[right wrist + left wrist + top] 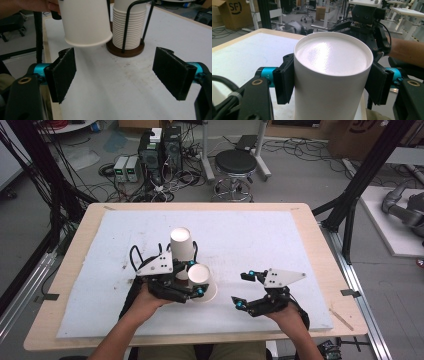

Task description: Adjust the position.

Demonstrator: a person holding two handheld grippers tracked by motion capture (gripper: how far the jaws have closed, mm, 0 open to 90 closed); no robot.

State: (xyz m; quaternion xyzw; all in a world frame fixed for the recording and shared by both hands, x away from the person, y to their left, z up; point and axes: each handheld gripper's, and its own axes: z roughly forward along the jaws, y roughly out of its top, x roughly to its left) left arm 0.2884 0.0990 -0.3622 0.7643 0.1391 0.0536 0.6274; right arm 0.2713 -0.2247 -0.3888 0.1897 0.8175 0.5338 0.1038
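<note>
Where cables litter the grey floor (300,175), a white-topped table (260,235)

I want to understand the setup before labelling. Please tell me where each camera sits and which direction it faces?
High view: above the person's side, looking forward and down on the table; both forearms, left gripper and right gripper show.
Left gripper view: on the left gripper, looking along its jaws, shut on an upside-down paper cup; the right gripper and forearm lie beyond.
Right gripper view: on the open right gripper, facing the held cup and the cup stack in its holder.
Shared: the held cup appears in all three.
</note>
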